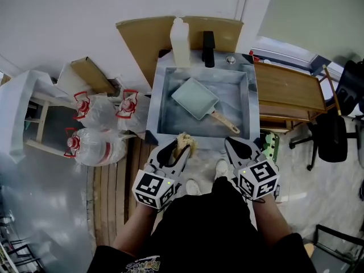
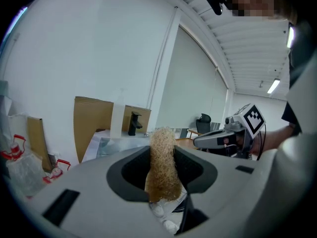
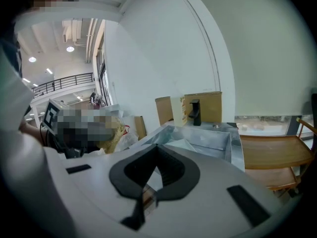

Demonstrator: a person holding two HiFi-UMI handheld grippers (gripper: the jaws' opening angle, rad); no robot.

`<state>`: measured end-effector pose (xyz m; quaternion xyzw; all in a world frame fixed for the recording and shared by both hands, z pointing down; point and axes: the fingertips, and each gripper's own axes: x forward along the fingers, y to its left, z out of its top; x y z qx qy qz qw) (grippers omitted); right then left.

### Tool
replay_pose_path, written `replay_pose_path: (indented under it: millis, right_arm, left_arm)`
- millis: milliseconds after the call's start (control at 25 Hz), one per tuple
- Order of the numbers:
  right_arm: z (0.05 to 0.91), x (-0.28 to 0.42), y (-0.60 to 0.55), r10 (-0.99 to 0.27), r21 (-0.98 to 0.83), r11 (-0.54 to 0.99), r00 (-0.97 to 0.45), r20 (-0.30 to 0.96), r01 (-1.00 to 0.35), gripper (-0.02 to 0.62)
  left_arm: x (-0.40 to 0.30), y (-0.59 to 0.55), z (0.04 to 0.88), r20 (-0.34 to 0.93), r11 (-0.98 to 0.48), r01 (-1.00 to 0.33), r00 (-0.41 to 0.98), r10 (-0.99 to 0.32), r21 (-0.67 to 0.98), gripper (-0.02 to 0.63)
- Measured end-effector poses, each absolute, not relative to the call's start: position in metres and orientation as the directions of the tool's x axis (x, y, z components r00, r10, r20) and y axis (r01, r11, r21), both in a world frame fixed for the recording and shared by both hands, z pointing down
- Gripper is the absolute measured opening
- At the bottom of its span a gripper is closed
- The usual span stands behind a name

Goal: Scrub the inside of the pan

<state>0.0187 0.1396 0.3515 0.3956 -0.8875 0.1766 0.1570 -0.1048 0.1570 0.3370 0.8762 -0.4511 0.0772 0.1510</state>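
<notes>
- Pan (image 1: 193,98): 1, pale, lying flat in sink (image 1: 234,95), handle (image 1: 226,123) toward the near right; untouched.
- Left gripper (image 1: 180,145): clamped on 1 tan scrubber (image 2: 162,165), just short of the sink's near rim.
- Right gripper (image 1: 233,147): jaws together, nothing between them, beside the same rim.
- Step, as judged: approach; scrubbing not yet begun.
- Next move calls for: right jaws parting to steady the handle, scrubber carried forward and down into the pan.

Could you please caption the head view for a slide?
Left gripper clamps a fibrous scrubber before the sink, right gripper shut and empty beside it, pan lying inside.
</notes>
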Motion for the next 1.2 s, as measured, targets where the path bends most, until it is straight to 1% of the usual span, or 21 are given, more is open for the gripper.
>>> replay_pose_path:
  millis: [640, 1200]
  right_arm:
    - [0.341, 0.023, 0.157, -0.672, -0.167, 0.615, -0.623, 0.4, -0.771, 0.009]
    - [0.338, 0.022, 0.163, -0.678, -0.161, 0.614, -0.621, 0.394, -0.773, 0.009]
  left_arm:
    - [-0.102, 0.169, 0.329, 0.258, -0.577, -0.804, 0.594, -0.762, 0.146, 0.144]
    - [-0.1, 0.174, 0.326, 0.259, -0.593, -0.793, 0.607, -0.751, 0.14, 0.144]
